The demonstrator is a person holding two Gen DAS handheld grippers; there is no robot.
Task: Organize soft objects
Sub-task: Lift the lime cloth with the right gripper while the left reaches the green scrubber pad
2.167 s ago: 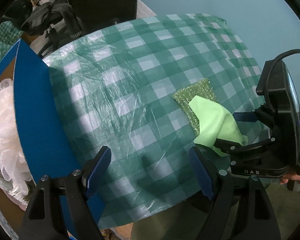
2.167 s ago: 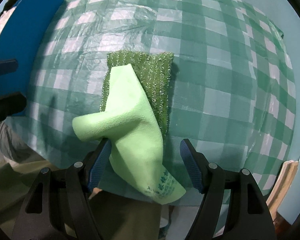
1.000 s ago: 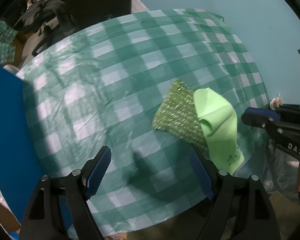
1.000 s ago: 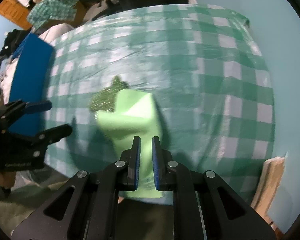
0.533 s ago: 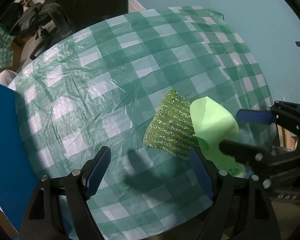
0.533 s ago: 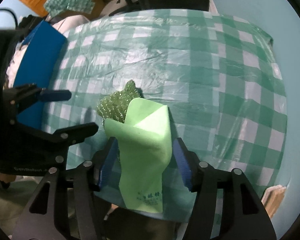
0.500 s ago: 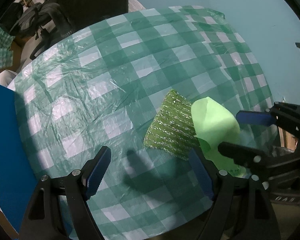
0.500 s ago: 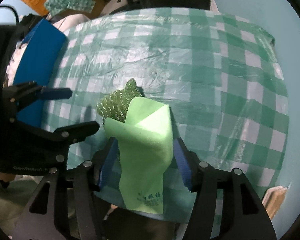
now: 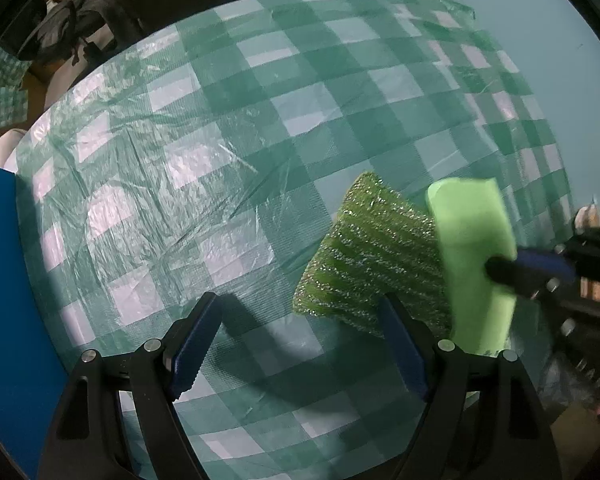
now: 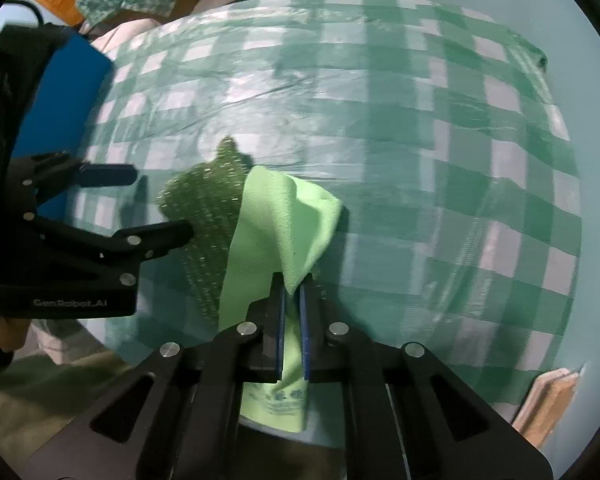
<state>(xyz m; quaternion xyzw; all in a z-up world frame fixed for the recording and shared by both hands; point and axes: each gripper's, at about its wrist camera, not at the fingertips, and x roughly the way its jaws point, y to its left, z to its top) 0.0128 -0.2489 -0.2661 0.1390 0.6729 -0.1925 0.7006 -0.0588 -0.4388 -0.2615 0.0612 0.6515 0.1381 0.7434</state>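
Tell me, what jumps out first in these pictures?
The bright light-green cloth, pinched in the right gripper at the near table edge. Beside it, partly under it, lies a glittery dark-green scrubbing pad on the green checked tablecloth, with the left gripper open before the pad.

I see a table under a green-and-white checked plastic cover, wrinkled | a glittery green scouring pad lies flat near my edge | a light green cloth partly overlaps it, lower end seemingly hanging off the edge; view blurred.
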